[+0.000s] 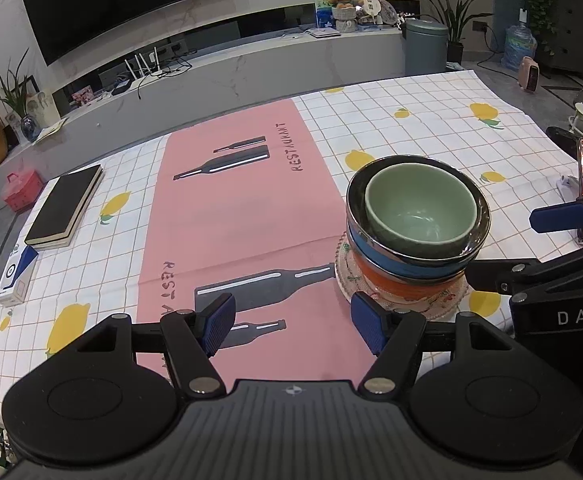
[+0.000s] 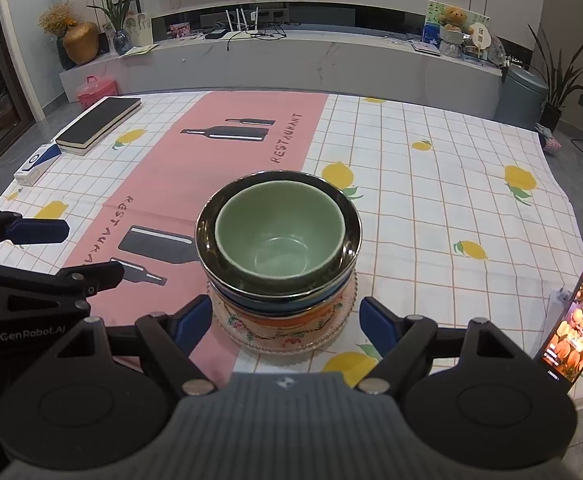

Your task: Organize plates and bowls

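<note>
Two ribbed blue pads (image 2: 190, 322) of the right gripper (image 2: 283, 326) stand wide apart, flanking the stack without touching it; left gripper (image 1: 293, 326) likewise spread, empty, over the pink placemat (image 1: 235, 216); stack sits between both: glossy green ceramic bowl (image 2: 279, 240) nested in a mirror-bright steel bowl (image 2: 349, 240), blue-banded and orange bowls beneath, all on a beaded, flower-patterned glass plate (image 2: 291, 342); checked lemon-print cloth (image 2: 431, 200) under everything; black notebook (image 1: 65, 206) far left

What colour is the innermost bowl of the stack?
Pale green bowl, glossy inside; clearest in the right wrist view.
</note>
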`<action>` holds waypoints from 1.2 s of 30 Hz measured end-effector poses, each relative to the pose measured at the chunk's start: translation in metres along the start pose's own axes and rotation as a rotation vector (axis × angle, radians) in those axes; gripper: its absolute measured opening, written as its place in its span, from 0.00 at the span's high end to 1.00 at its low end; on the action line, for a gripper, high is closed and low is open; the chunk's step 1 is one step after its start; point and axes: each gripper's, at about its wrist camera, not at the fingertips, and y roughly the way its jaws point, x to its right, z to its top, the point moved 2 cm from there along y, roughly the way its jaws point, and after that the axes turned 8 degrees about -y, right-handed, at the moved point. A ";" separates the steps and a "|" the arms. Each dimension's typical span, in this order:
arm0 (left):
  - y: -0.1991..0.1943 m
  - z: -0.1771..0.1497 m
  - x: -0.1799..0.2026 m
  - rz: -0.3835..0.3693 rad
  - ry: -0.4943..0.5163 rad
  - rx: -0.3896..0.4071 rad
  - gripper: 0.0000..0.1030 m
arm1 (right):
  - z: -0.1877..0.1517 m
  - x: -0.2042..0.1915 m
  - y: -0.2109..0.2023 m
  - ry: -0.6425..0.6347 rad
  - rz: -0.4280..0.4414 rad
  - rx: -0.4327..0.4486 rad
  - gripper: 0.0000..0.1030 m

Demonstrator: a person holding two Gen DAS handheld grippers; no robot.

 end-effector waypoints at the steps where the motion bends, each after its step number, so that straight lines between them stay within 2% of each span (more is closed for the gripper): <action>1: 0.000 0.000 0.000 0.000 0.001 0.002 0.24 | -0.001 0.000 0.000 0.000 -0.001 -0.001 0.23; 36: -0.007 0.002 0.004 -0.018 -0.013 0.027 0.24 | -0.002 0.001 -0.008 0.002 -0.015 0.008 0.22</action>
